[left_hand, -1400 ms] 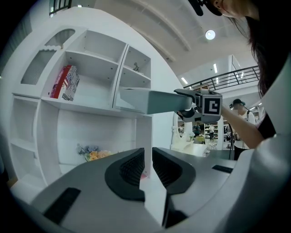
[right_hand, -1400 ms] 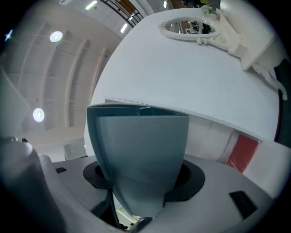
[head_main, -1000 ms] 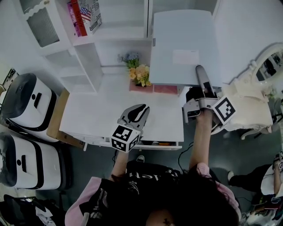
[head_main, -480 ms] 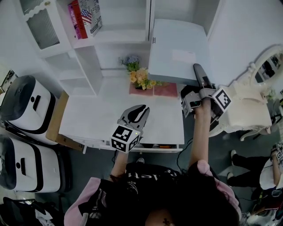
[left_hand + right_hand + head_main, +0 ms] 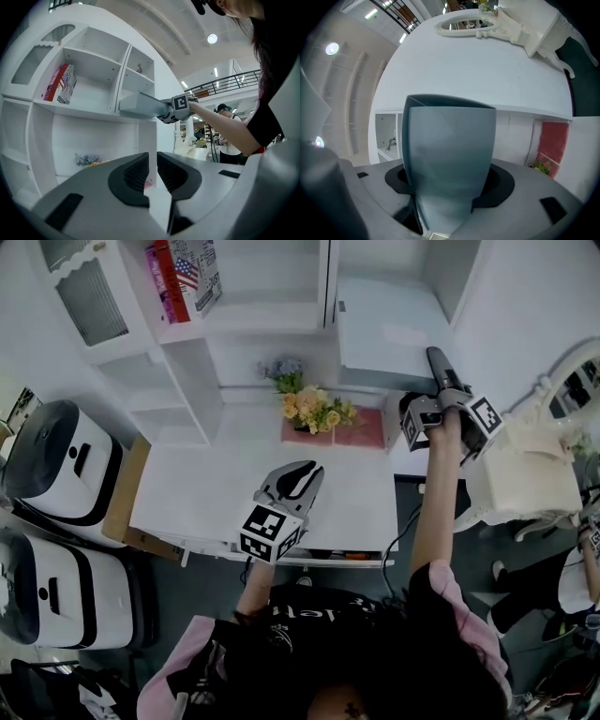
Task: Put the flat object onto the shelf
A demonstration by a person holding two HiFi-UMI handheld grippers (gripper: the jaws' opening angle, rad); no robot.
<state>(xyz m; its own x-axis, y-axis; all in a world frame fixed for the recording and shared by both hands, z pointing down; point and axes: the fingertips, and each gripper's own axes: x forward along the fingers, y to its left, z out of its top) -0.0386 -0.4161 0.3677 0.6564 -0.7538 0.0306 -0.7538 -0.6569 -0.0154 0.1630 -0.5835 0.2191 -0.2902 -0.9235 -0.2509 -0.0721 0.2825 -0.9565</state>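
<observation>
The flat object [image 5: 386, 334] is a pale blue-grey slab, held level in front of the right compartment of the white shelf unit [image 5: 272, 320]. My right gripper [image 5: 437, 369] is shut on its near edge, arm stretched forward. In the right gripper view the flat object [image 5: 450, 150] stands between the jaws and fills the middle. In the left gripper view the flat object [image 5: 139, 105] hangs at the height of a shelf board [image 5: 89, 112], with the right gripper [image 5: 180, 104] behind it. I cannot tell whether it rests on the board. My left gripper [image 5: 305, 474] hovers shut and empty over the white desk [image 5: 216, 488].
A flower bunch [image 5: 314, 409] and a pink mat [image 5: 361, 432] sit at the desk's back edge under the shelf. Red books [image 5: 178, 277] stand in the upper left compartment. White appliances [image 5: 56, 460] are at the left and an ornate white chair [image 5: 534, 474] at the right.
My right gripper has carried the flat object up and forward, from over the desk's back right to the shelf's right compartment. The left gripper has stayed put.
</observation>
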